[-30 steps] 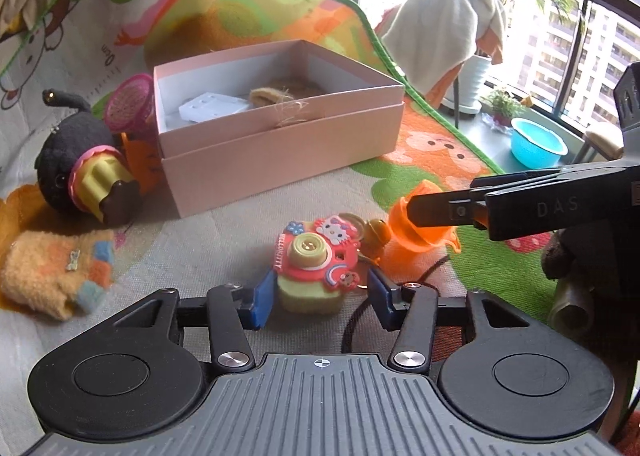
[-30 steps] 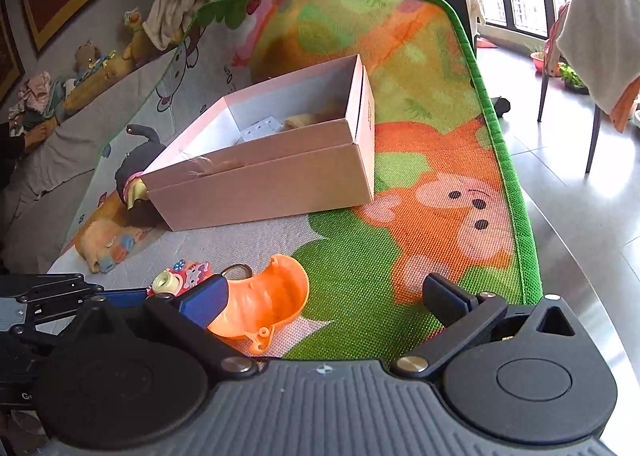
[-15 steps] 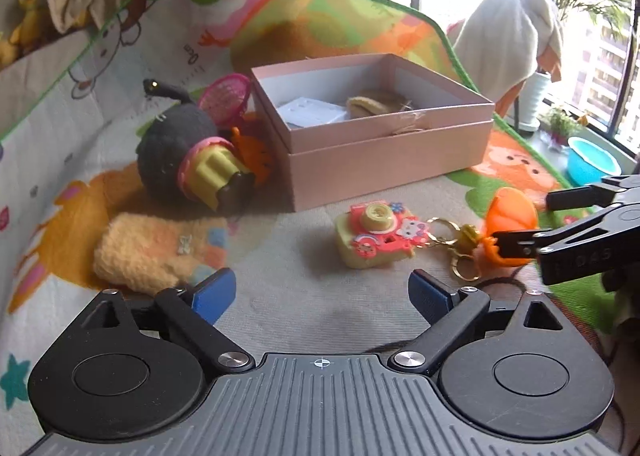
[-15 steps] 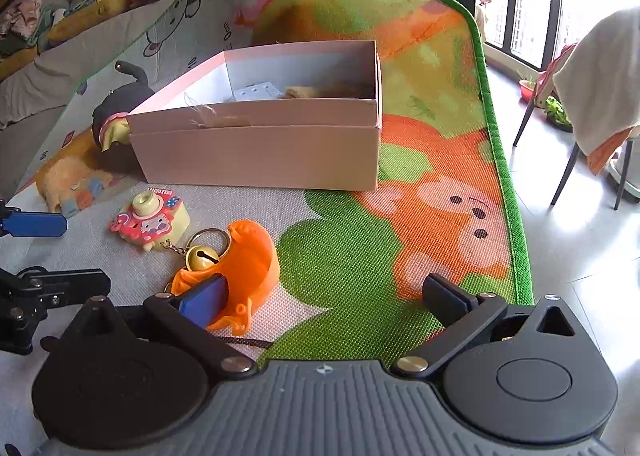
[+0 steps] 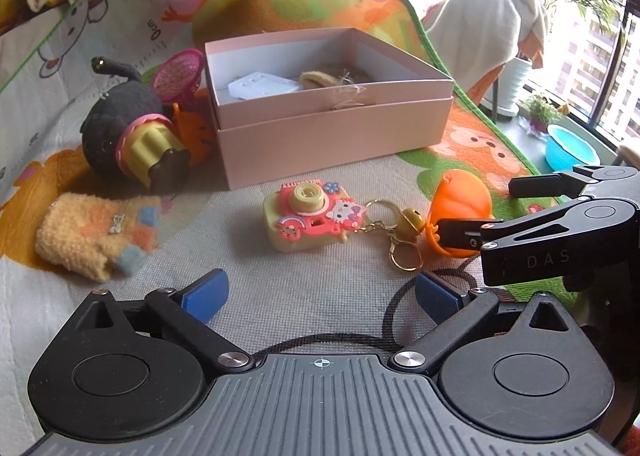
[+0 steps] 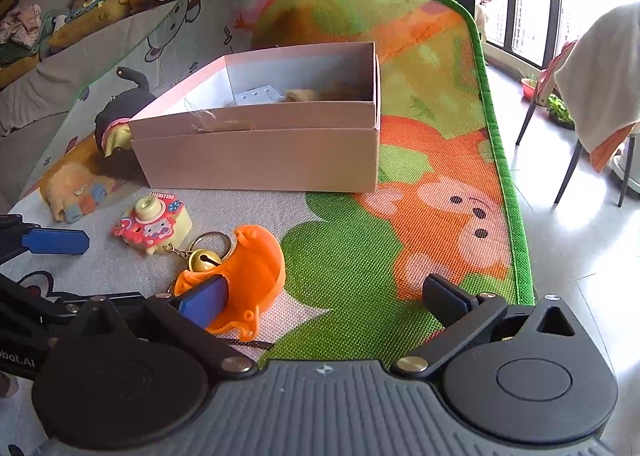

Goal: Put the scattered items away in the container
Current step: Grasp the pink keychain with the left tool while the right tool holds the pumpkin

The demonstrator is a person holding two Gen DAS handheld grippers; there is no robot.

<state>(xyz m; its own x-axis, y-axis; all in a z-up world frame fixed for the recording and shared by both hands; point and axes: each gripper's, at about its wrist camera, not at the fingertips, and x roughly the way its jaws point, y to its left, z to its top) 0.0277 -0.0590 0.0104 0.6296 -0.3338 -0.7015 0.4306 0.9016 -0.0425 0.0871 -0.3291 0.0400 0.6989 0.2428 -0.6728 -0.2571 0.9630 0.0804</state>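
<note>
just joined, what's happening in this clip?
A person with a gripper in each hand is tidying toys off a play mat into the pink box. The right gripper is open, one finger tucked inside the orange cup, which sits on the mat, not yet gripped. The left gripper is open, holding nothing, hovering just short of the camera keychain. A black plush and knit mitten also lie outside the box.
</note>
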